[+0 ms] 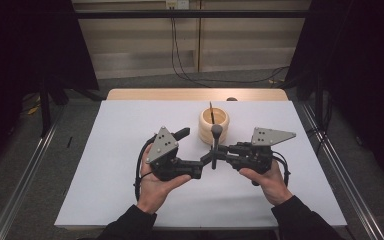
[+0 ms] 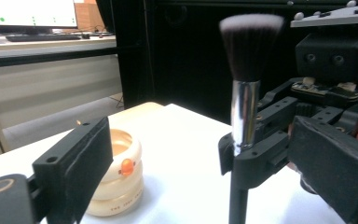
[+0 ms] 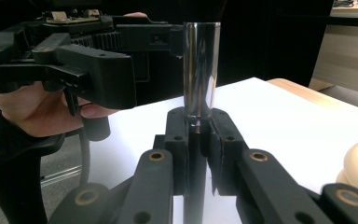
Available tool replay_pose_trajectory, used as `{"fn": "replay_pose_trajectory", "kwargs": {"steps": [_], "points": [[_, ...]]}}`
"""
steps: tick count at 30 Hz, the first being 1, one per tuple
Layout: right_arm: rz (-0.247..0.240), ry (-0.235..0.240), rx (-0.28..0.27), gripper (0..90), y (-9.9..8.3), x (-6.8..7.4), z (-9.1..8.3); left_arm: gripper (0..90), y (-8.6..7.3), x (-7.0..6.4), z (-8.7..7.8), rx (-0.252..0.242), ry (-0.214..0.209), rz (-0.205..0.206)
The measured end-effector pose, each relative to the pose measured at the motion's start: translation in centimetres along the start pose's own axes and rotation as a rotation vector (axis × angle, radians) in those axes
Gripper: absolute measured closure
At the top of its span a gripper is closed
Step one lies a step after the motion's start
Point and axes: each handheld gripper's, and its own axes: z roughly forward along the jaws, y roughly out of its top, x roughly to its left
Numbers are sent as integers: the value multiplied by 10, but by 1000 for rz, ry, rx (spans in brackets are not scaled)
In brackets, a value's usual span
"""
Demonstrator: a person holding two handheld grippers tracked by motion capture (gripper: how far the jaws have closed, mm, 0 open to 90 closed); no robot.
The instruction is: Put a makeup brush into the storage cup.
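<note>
A cream ringed pot (image 1: 213, 125) stands toward the far edge of the white table (image 1: 130, 200), with one thin dark stick (image 1: 211, 113) upright inside it. Just in front of the pot, the right gripper (image 1: 216, 153) is clamped tight on the black handle of a makeup brush (image 1: 215, 142), over the middle of the table. The brush stands on end, bristles up. The left gripper (image 1: 204, 161) sits beside it with its jaws spread wide, holding nothing. The left gripper view shows the white-tipped bristles (image 2: 251, 44) and an orange spot on the pot (image 2: 116, 175); the right gripper view shows the chrome collar (image 3: 200, 70) above the closed jaws.
</note>
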Motion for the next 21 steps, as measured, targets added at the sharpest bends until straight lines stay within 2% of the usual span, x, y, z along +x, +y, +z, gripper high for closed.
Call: {"fn": "replay_pose_trajectory", "kwargs": {"steps": [4, 5, 6, 8, 9, 10, 11, 12, 13, 14, 16, 21], "points": [[-2, -7, -5, 793, 0, -1, -1, 40, -3, 4, -3, -4, 11, -15], [1, -8, -8, 793, 0, -1, -2, 39, -3, 5, -3, 9, 15, 2], [1, -12, -6, 792, 0, -1, -2, 39, -4, 4, -3, 1, 13, -15], [-2, -15, -12, 793, 1, -2, -3, 32, -5, 6, -5, 11, 19, -9], [-2, -17, -12, 793, 1, -2, -4, 32, -5, 7, -6, 13, 21, -20], [-3, -19, -13, 793, 1, -2, -4, 32, -6, 9, -7, 13, 9, -18], [-4, -20, -13, 793, 1, -2, -4, 31, -7, 9, -8, 11, 24, -27], [-5, -24, -12, 793, 1, -2, -4, 31, -7, 11, -9, 21, 15, -24], [-4, -22, -15, 793, 1, -2, -4, 31, -8, 11, -11, 18, 26, -31], [-6, -23, -18, 793, 1, -2, -5, 30, -9, 13, -12, 16, 15, -20], [-6, -26, -23, 793, 2, -2, -6, 28, -11, 14, -15, 10, 36, -21], [-8, -33, -29, 792, 3, -2, -8, 28, -15, 17, -21, 25, 46, -6]]}}
